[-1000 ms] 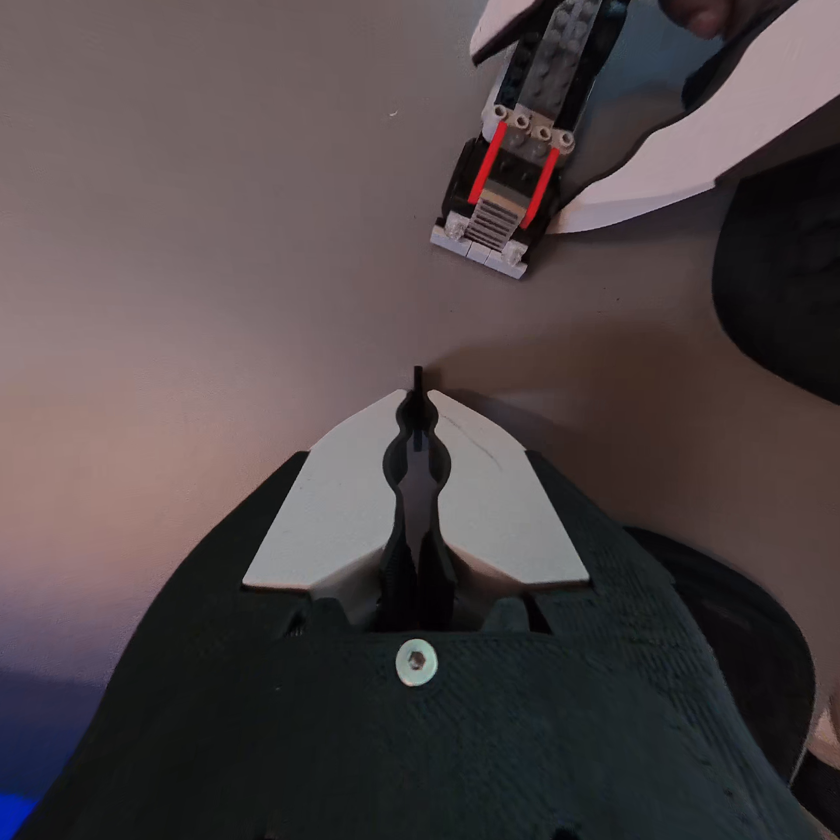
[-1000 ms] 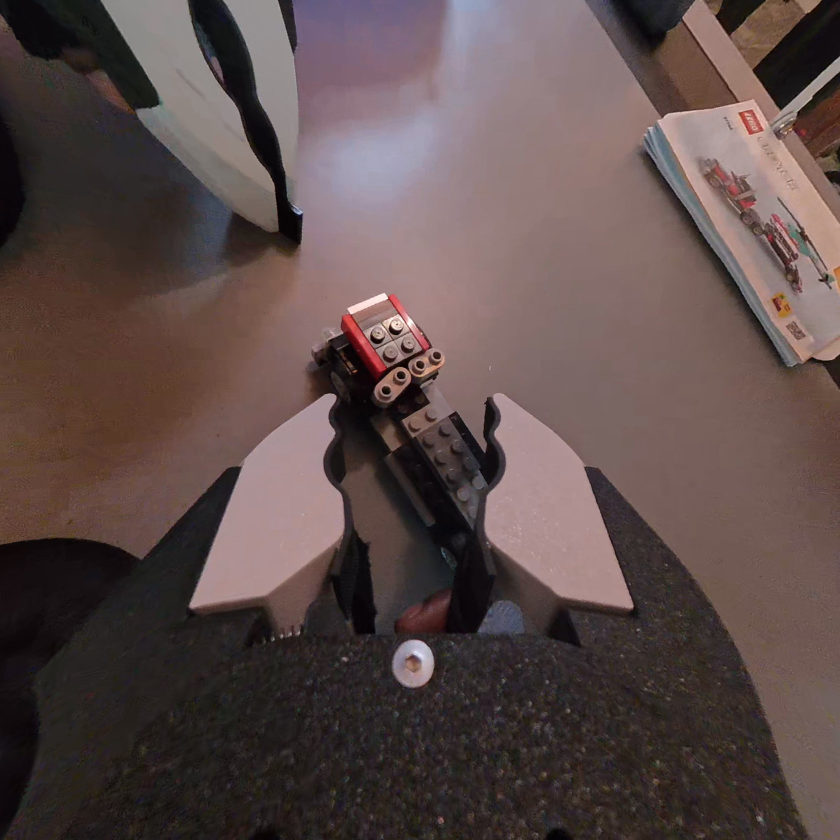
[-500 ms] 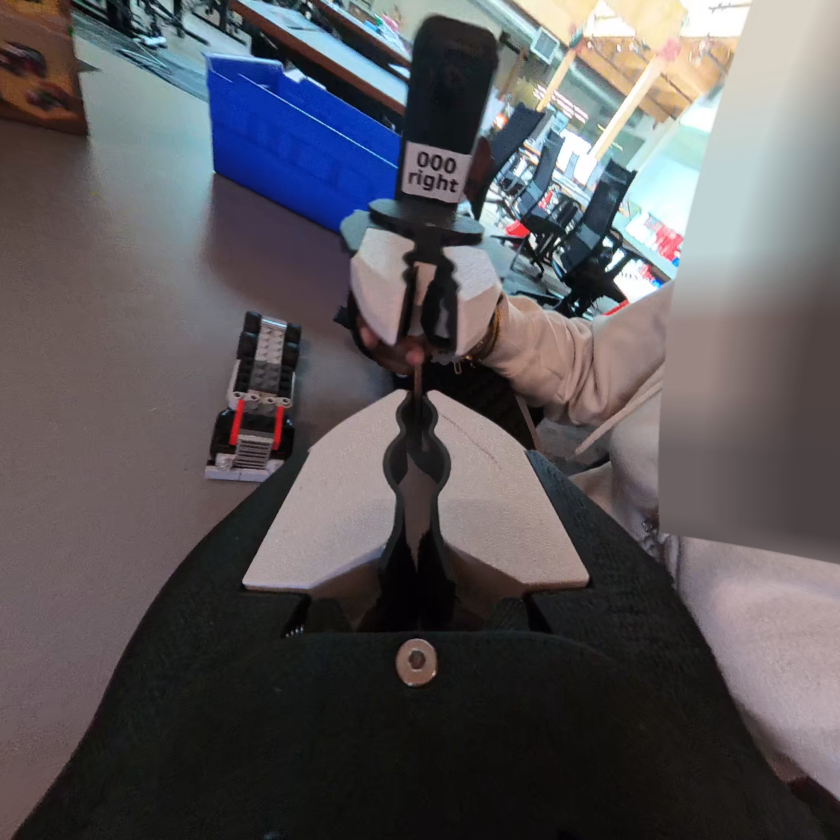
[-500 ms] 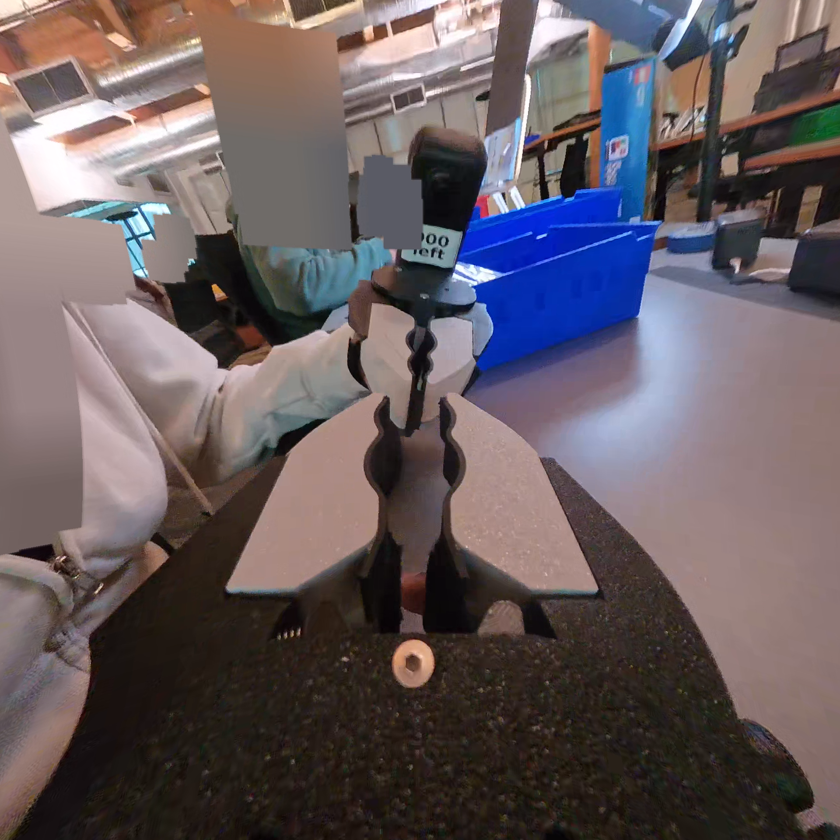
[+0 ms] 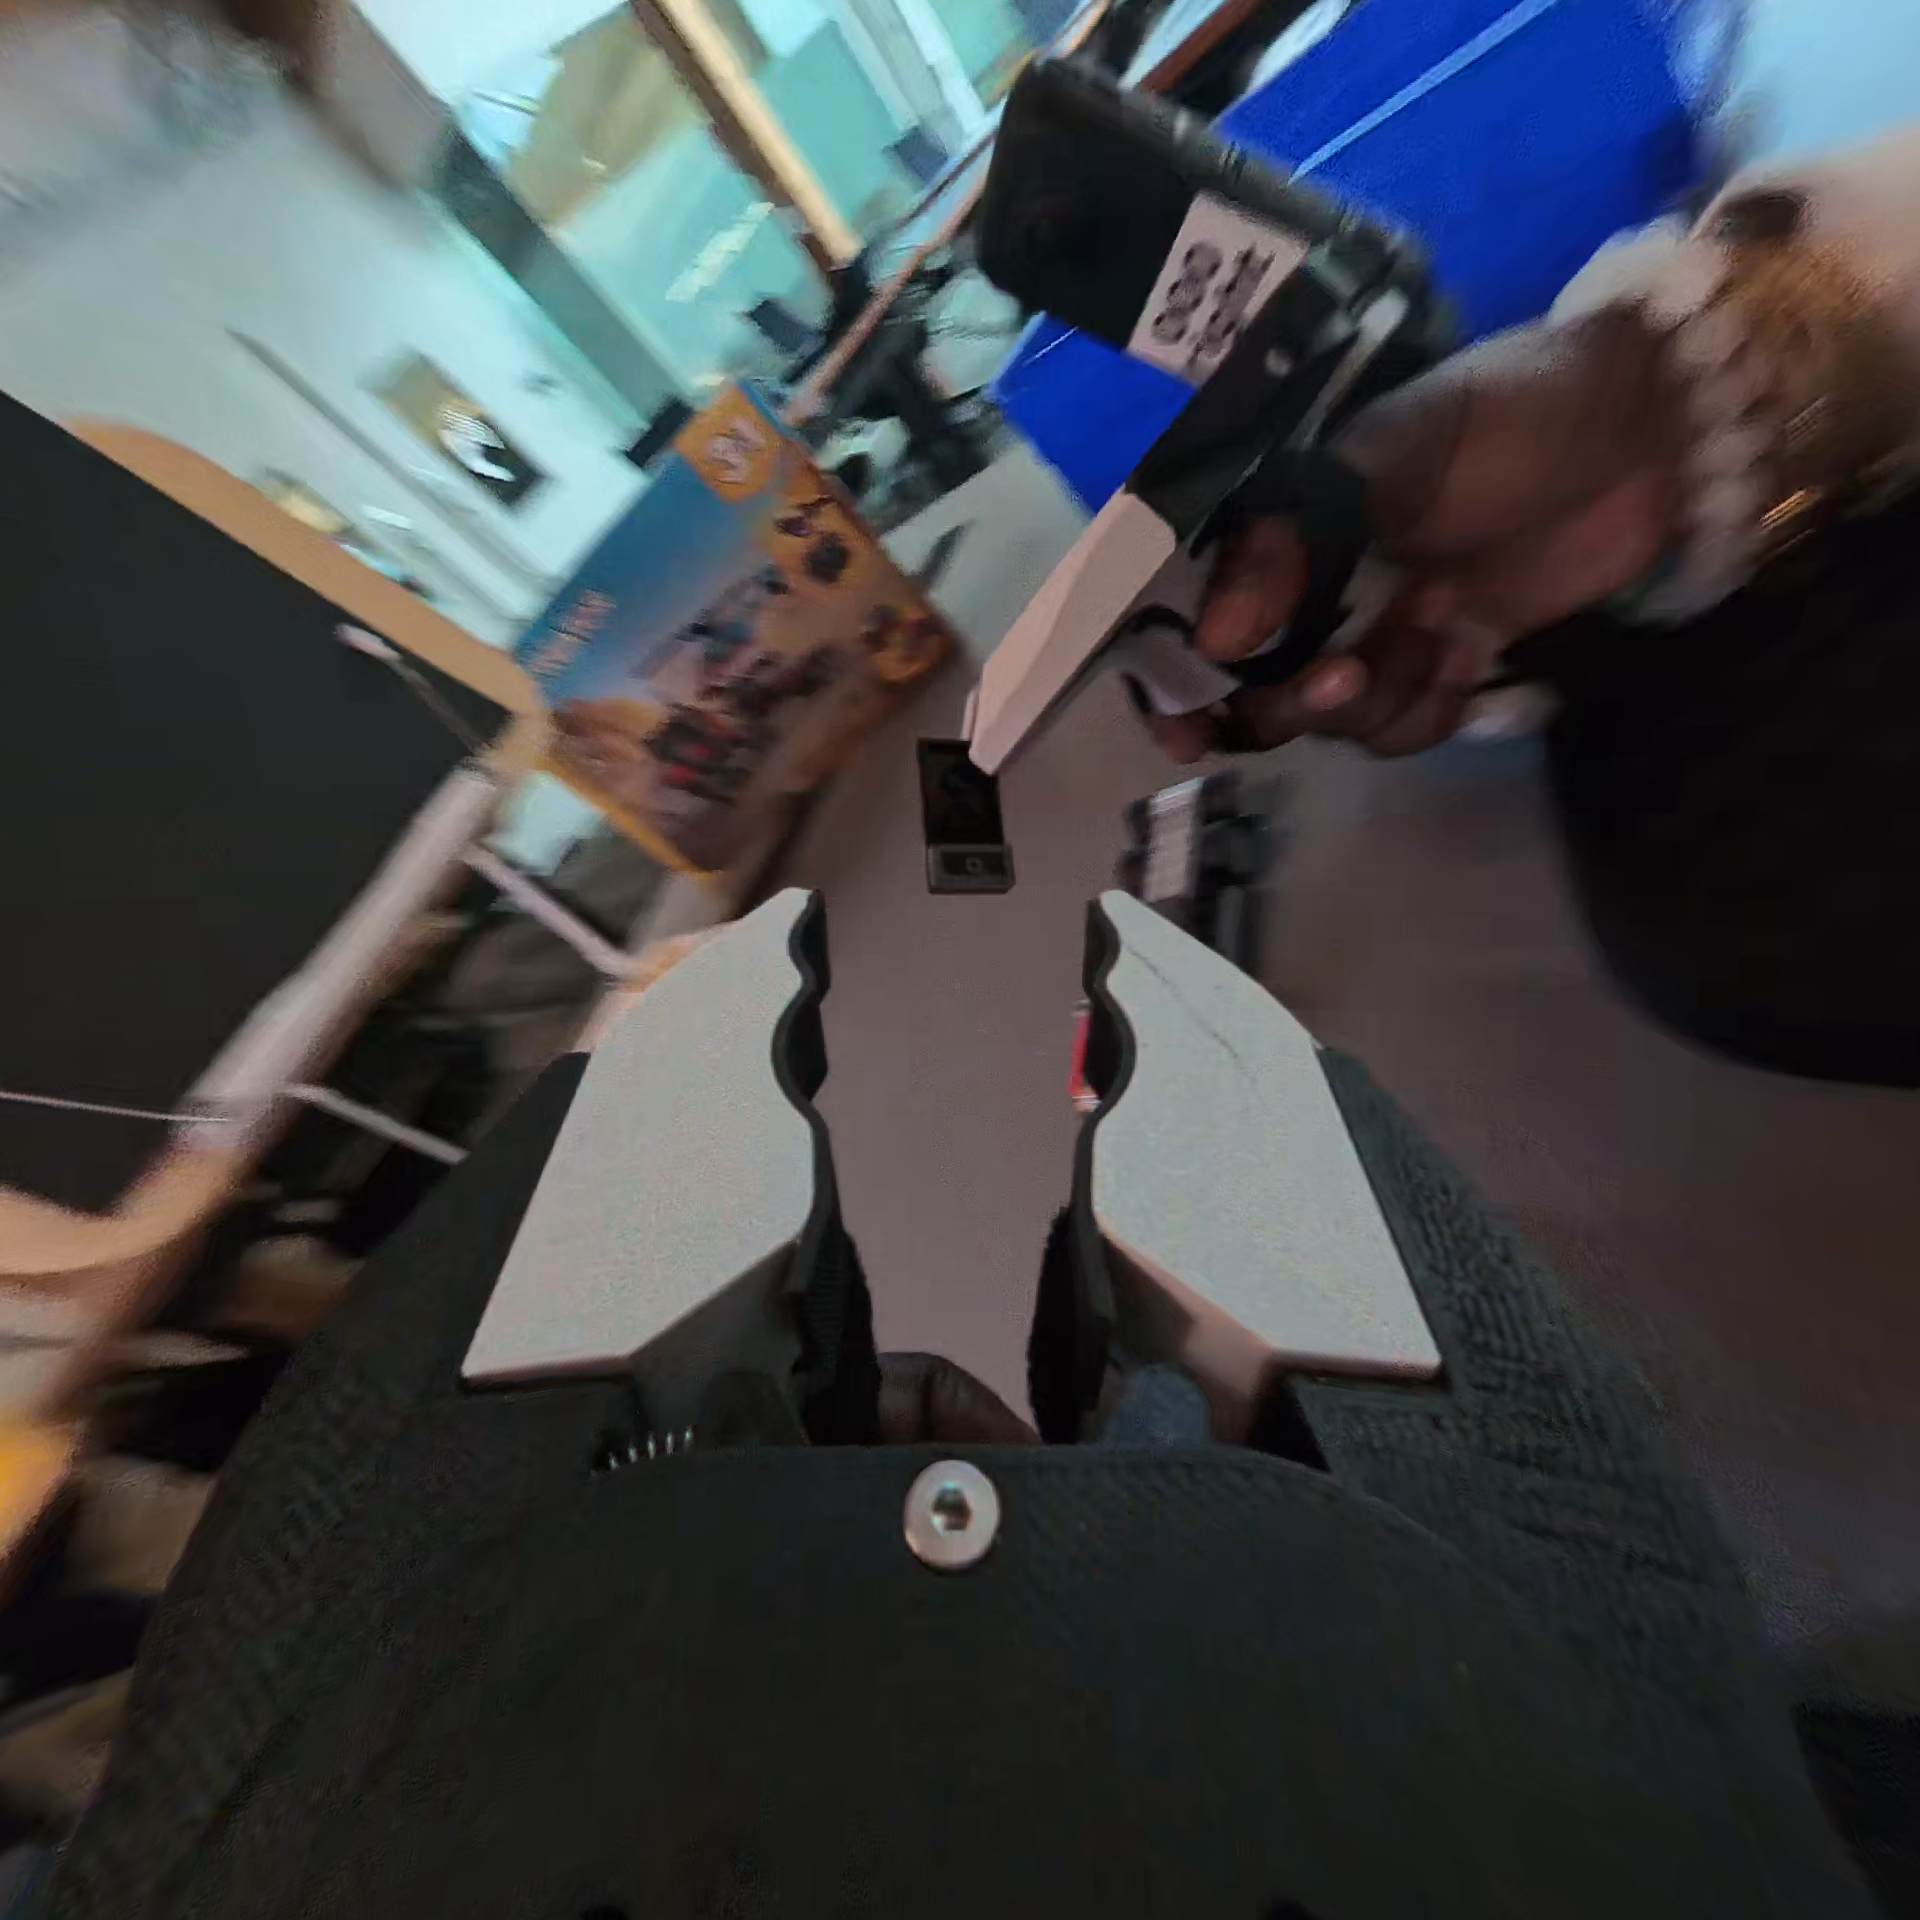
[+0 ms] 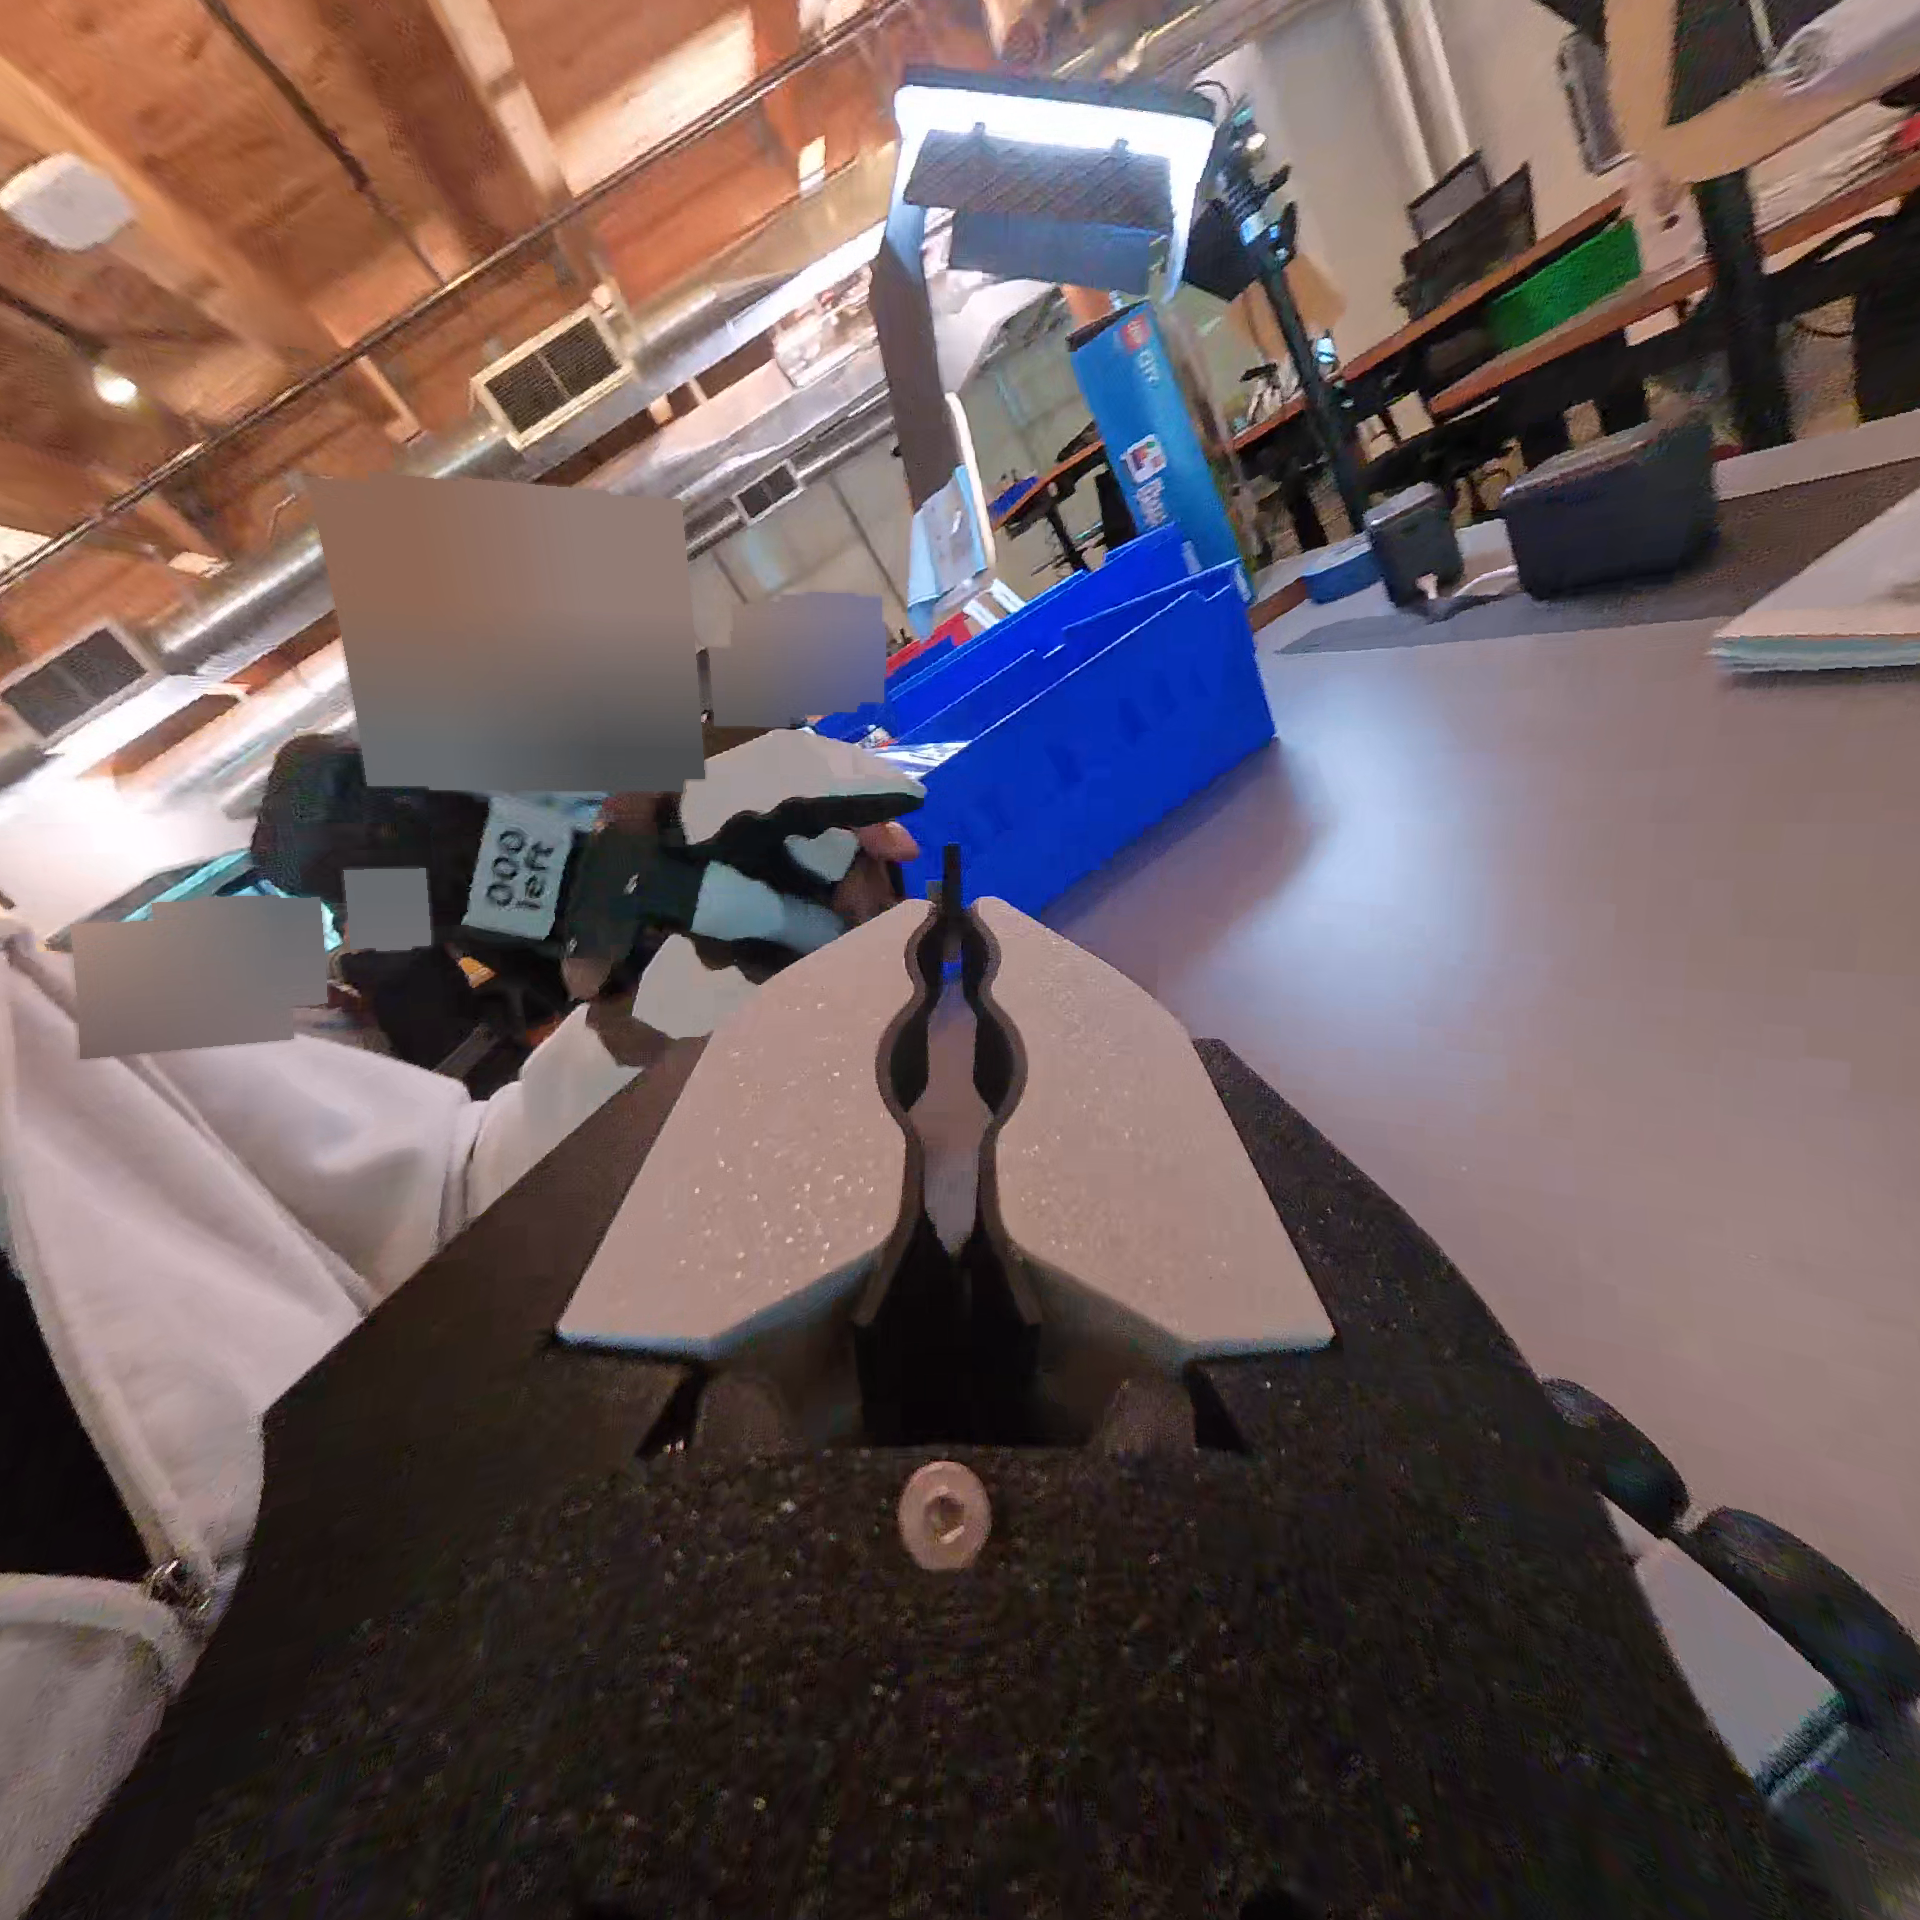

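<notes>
The left gripper (image 5: pixel 951 914) has its fingers wide apart, with only bare grey bench (image 5: pixel 940 1143) between them. Just ahead of the fingertips lies a small flat black rectangular piece (image 5: pixel 966 831), apart from both pads. To the right of it stands a blurred black and grey brick-built toy truck (image 5: pixel 1195 842); to the left lies a colourful cardboard box (image 5: pixel 727 634). The right gripper (image 6: pixel 951 909) has its fingers closed together, nothing between them, above the bench. Beyond its fingertips stands a blue plastic bin (image 6: pixel 1091 717).
</notes>
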`<state>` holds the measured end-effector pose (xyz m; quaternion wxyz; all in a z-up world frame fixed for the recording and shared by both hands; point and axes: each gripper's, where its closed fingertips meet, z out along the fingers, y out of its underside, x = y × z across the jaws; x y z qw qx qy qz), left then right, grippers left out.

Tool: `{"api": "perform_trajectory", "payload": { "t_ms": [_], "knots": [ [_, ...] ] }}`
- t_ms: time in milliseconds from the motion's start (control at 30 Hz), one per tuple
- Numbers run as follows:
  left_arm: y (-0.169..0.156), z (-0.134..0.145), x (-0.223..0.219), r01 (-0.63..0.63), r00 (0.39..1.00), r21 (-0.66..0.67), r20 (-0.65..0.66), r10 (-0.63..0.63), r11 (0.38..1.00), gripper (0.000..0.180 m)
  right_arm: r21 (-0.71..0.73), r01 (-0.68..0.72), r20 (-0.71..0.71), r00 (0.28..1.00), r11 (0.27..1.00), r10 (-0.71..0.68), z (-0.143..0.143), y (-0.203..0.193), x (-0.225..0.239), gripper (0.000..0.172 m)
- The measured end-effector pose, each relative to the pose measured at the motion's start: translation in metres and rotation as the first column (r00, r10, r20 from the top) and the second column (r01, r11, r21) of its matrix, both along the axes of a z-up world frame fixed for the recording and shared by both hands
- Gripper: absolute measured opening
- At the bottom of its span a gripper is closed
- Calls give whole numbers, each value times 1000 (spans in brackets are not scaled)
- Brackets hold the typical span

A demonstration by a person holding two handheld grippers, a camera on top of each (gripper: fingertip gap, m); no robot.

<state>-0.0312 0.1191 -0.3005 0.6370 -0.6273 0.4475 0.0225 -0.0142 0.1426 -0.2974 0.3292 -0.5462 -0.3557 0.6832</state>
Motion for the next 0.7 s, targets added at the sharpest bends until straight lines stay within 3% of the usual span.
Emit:
{"api": "perform_trajectory", "payload": {
  "t_ms": [100, 233, 333, 567, 700],
  "knots": [
    [8, -3, 3, -113, 973, 162, -183, 142, 980, 40, 32, 47, 20, 999, 998, -48, -1, 3, -1, 2],
    [15, -7, 2, -191, 929, 235, -269, 253, 953, 30, 71, 46, 57, 997, 996, -50, -5, -2, -6, 2],
    [18, -12, -1, -223, 929, 193, -255, 269, 955, 18, 82, 46, 67, 996, 996, -52, -7, -3, -8, 2],
    [14, -10, 2, -179, 967, 123, -159, 197, 976, 17, 139, 31, 60, 997, 990, -39, -4, -9, -9, 9],
    [9, -6, 11, -123, 981, 135, -136, 141, 983, 17, 217, 9, 62, 998, 976, -22, -2, -17, -8, 3]
  ]
}}
